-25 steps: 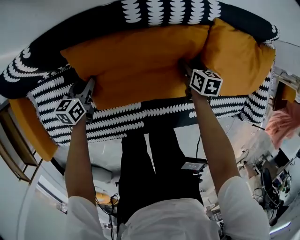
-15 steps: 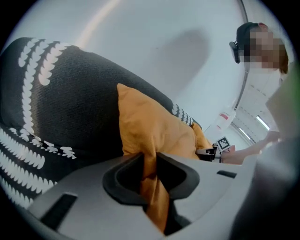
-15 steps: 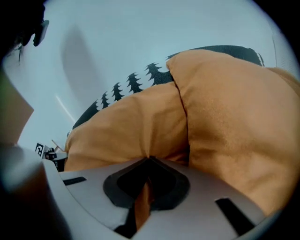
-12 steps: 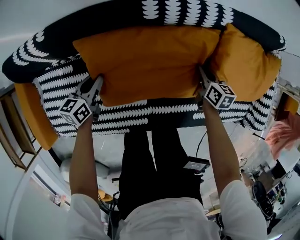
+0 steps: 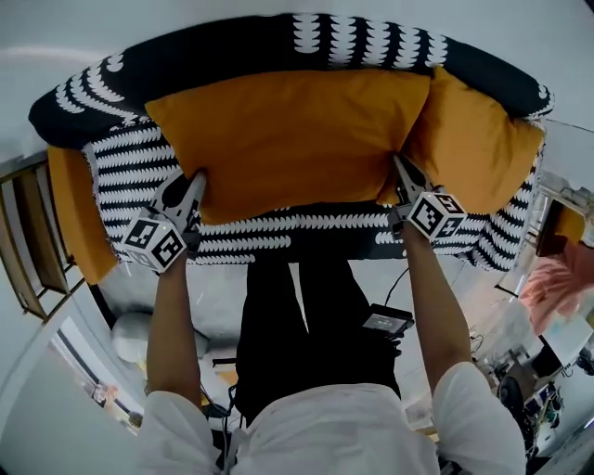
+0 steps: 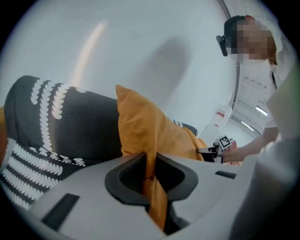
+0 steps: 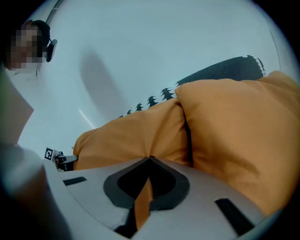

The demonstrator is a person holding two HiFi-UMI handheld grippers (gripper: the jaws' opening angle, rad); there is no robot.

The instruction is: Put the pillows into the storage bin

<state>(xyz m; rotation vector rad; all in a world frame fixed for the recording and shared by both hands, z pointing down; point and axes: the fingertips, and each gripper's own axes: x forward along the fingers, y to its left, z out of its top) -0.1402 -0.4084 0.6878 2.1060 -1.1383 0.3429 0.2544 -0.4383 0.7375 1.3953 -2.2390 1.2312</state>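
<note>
Nearest are the person's two bare arms, reaching out from white sleeves toward a sofa in black cloth with rows of white leaf marks. Each hand holds a gripper with its marker cube on the near side.

The left gripper sits at the near left corner of the big orange pillow. Its jaws have just been closing, and the left gripper view shows them pressed onto a fold of the orange cover that runs down between them. From that pinch the pillow's corner rises just past the jaws, with the sofa's dark arm to its left.

The right gripper sits at the pillow's near right corner. Its jaws are clamped tight on a thin strip of the same orange cloth, as the right gripper view shows, and the pillow's bulk lies just beyond them and to the left.

The pillow itself stretches across the sofa seat between the two grippers, with its long side toward the person and its far edge against the backrest. A second orange pillow stands at its right end, touching it, and fills the sofa's right corner. An orange cloth shape lies at the sofa's left end, apart from both grippers.

Behind the backrest is a plain pale wall.
</note>
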